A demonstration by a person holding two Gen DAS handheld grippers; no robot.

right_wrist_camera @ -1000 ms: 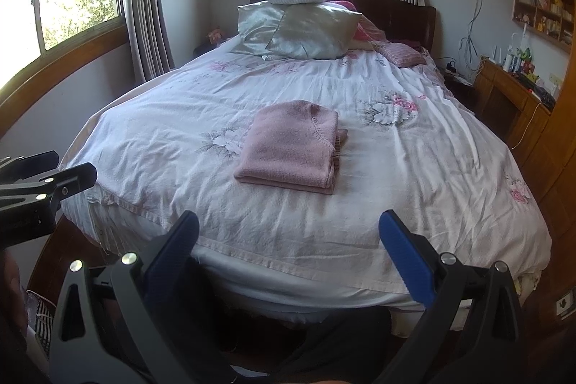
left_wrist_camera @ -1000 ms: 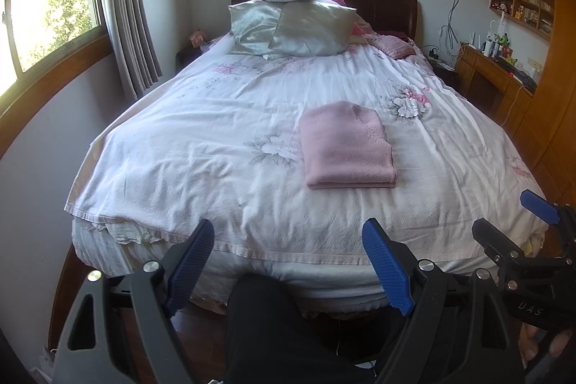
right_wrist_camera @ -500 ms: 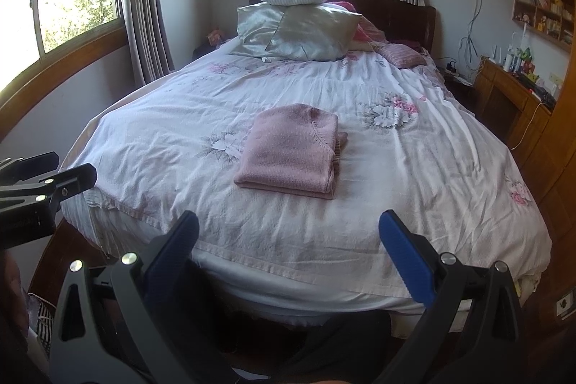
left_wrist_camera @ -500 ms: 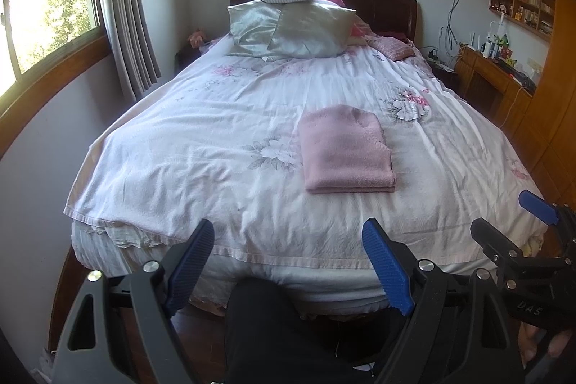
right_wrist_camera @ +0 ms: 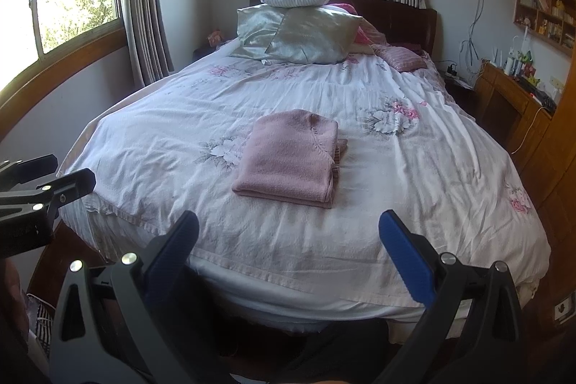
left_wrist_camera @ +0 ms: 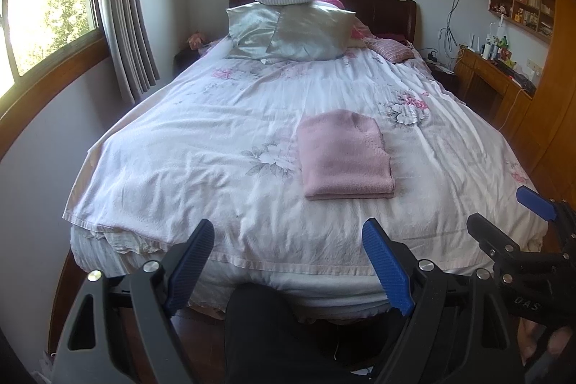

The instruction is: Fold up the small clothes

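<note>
Pink knitted garment [left_wrist_camera: 345, 155] lies folded into a neat flat rectangle on a bed [left_wrist_camera: 216, 168] covered with a white floral sheet, a little right of the middle and toward the near end. Its layers sit stacked and squared; from the right wrist view a ribbed cuff or hem peeks out along its right edge. Nothing touches it.

Both grippers hang back past the foot of the bed, well apart from the garment. Left gripper [left_wrist_camera: 288, 265] has its blue-padded fingers spread wide with nothing between them — and right gripper [right_wrist_camera: 288, 254] is the same, wide apart and empty.

Folding of this piece looks finished, judging by its tidy shape. No other small clothes waiting to be folded are visible on the sheet; only grey pillows [left_wrist_camera: 291, 31] sit at the far end, so little or nothing seems left.
</note>
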